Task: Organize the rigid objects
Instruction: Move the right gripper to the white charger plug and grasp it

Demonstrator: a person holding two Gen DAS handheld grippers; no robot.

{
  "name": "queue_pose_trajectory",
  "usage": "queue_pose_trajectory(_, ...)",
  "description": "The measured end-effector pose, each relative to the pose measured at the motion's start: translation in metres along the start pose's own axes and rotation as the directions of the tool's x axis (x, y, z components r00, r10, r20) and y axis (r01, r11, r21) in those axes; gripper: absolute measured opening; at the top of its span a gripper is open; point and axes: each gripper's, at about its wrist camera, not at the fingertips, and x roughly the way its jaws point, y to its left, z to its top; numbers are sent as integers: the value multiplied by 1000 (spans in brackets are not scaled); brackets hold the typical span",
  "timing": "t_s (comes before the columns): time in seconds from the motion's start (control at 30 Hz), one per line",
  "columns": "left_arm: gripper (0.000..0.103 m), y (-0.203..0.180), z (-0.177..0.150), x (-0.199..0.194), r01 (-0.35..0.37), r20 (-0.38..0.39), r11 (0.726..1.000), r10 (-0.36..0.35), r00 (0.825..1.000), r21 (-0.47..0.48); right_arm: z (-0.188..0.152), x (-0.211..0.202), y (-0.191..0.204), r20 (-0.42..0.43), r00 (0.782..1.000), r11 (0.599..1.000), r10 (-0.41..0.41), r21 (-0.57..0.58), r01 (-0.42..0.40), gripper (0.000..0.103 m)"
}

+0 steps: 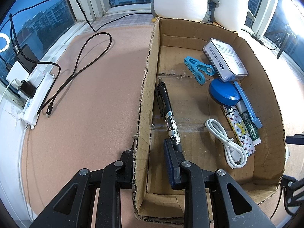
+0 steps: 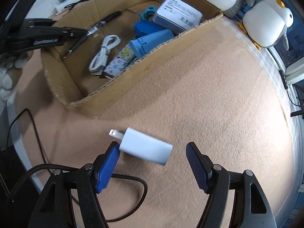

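A white charger plug [image 2: 144,146] lies on the pink felt with its prongs pointing left. My right gripper [image 2: 152,144] hangs open just over it, pointing down; its left blue pad [image 2: 107,166] is by the prong end, and the right one stands clear. The open cardboard box [image 1: 146,87] holds a black pen [image 1: 167,114], a blue clip [image 1: 198,68], a white tin [image 1: 225,58], a blue lid [image 1: 224,92], a patterned lighter [image 1: 240,131] and a coiled white cable [image 1: 228,142]. My left gripper [image 1: 149,146] is shut on the box's left wall, one finger outside and one inside.
A white power strip [image 1: 36,95] with plugged chargers and black cables [image 1: 81,57] lies left of the box. Two plush penguins [image 1: 205,0] sit behind it by the window. A braided black cable [image 2: 125,178] runs under my right gripper. Bare felt spreads to the right of the box.
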Motion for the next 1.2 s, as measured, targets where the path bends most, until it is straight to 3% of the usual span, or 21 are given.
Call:
queue_pose_trajectory(0.27,25,0,0,0,-1,0,1000,1,1000,1,7,2,-45,23,1000,989,22,144,-25,68)
queue_pose_trajectory(0.47,25,0,0,0,-1,0,1000,1,1000,0,5,8,-80,19,1000,974,4,227,-9,60)
queue_pose_trajectory(0.63,25,0,0,0,-1,0,1000,1,1000,0,-3,15,-111,17,1000,946,16,324,-21,59)
queue_pose_trajectory(0.87,25,0,0,1,-2,1,1000,2,1000,0,-17,9,-110,24,998,923,55,379,-60,59)
queue_pose_trajectory(0.97,25,0,0,1,-1,1,1000,1,1000,0,-24,11,-103,20,998,911,62,407,-64,43)
queue_pose_trajectory(1.13,25,0,0,1,0,1,1000,0,1000,-1,-24,11,-92,30,999,903,40,427,-49,31)
queue_pose_trajectory(1.2,25,0,0,1,0,1,1000,0,1000,-2,-15,11,-85,29,999,903,33,427,-42,21)
